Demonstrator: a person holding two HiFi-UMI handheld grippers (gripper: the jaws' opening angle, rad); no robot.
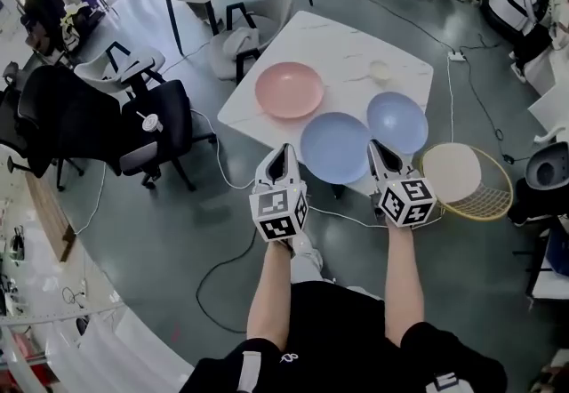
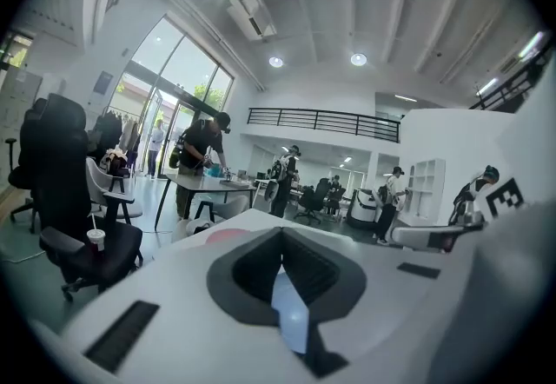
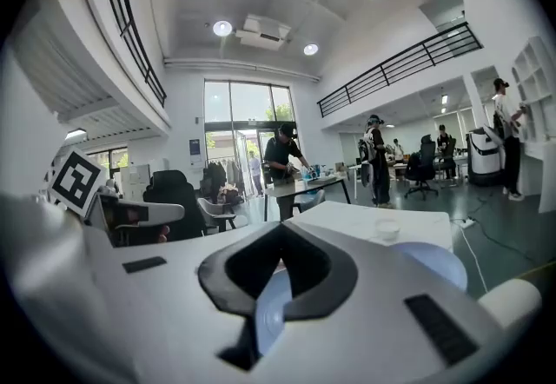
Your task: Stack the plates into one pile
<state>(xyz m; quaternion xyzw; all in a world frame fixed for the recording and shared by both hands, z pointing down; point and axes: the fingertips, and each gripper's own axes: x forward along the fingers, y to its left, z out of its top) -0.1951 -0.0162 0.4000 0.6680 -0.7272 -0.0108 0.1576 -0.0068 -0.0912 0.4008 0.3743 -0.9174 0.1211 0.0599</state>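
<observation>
Three round, smooth plates lie apart on the white marbled tabletop (image 1: 338, 44). The pink plate (image 1: 289, 90) is at the left, the large blue plate (image 1: 335, 147) reaches the near edge, and the small blue plate (image 1: 397, 122) lies just beside it. Behind them we see bare surface around a small pale cup (image 1: 380, 71). The left hand-held gripper (image 1: 284, 151) and the right hand-held gripper (image 1: 376, 147) flank the large blue plate, each with jaws pressed together, holding nothing.

The left claw (image 2: 280, 235) hides all but a sliver of the blue plate (image 2: 290, 313); the small cup (image 1: 380, 71) is too small to read.
</observation>
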